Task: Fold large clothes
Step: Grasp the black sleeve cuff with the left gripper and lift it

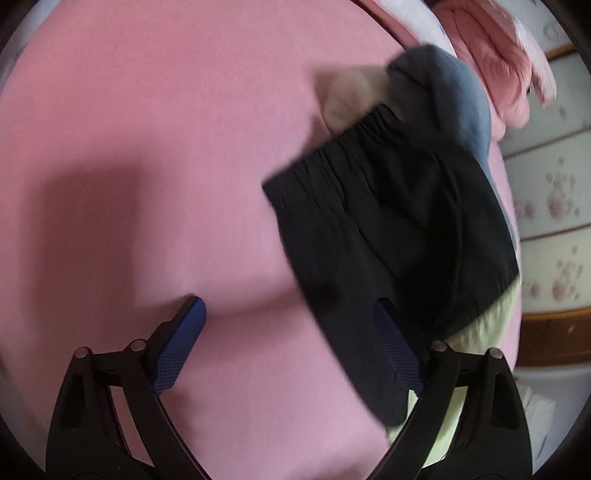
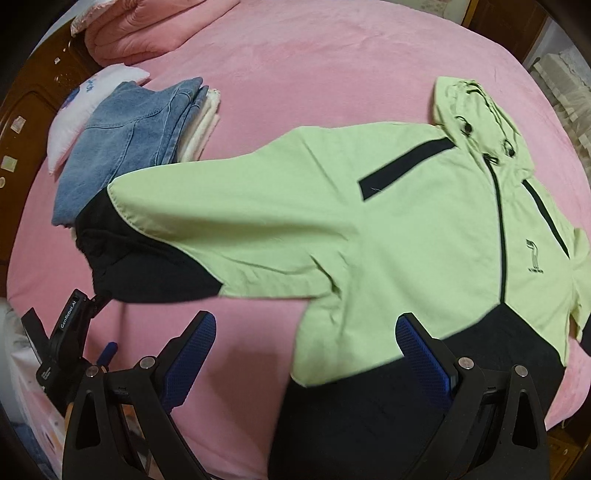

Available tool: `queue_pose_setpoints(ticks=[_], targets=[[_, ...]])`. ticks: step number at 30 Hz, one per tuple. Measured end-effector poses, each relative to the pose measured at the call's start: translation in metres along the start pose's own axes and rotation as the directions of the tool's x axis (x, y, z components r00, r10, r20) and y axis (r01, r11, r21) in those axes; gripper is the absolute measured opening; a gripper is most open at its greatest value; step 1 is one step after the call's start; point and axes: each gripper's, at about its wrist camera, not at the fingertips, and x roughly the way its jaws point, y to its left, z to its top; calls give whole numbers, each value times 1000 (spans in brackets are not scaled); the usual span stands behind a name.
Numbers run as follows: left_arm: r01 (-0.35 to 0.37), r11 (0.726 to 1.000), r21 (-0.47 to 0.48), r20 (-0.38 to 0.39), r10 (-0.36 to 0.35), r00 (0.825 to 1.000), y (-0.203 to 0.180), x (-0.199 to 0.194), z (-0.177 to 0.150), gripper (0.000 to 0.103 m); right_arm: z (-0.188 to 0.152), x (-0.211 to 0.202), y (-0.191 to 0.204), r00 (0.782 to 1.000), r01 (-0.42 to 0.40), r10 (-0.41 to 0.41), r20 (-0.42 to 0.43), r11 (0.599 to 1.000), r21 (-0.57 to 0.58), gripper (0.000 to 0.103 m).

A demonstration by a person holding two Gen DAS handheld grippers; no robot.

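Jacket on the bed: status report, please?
Both grippers, left and right, open, empty. Green jacket flat, unfolded. Sleeve cuff overlaps folded jeans.

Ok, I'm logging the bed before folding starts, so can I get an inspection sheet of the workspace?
Surface: pink bedspread, mostly bare.
Job's things: green and black jacket lying front up, one sleeve stretched out toward the folded jeans, its black cuff beside them.
Clutter: folded jeans on pale folded clothes, pink quilt, small pillow.
Grippers: left hand-held gripper open beside the cuff; right hand-held gripper open over the hem.
Cables: nothing seen.
Surroundings: dark wooden headboard.
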Motion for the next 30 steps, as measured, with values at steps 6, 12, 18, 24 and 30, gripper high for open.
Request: queue_pose_setpoints(ticks=[6, 12, 18, 24, 30], targets=[[65, 998, -3, 71, -64, 995, 16, 23, 27, 50, 21, 35, 11, 1000, 10, -9, -3, 1000, 21, 99], [66, 998, 10, 95, -67, 993, 6, 29, 26, 4, 18, 50, 3, 1000, 26, -26, 11, 999, 20, 100], [59, 989, 133, 274, -94, 957, -34, -37, 0, 2, 10, 54, -13, 998, 46, -46, 32, 999, 4, 99], [57, 912, 405, 428, -245, 870, -118, -123, -53, 2, -11, 38, -70, 998, 20, -23, 62, 998, 51, 99], [67, 776, 627, 434, -419, 797, -217, -184, -140, 2, -29, 13, -156, 994, 16, -24, 105, 997, 80, 99]])
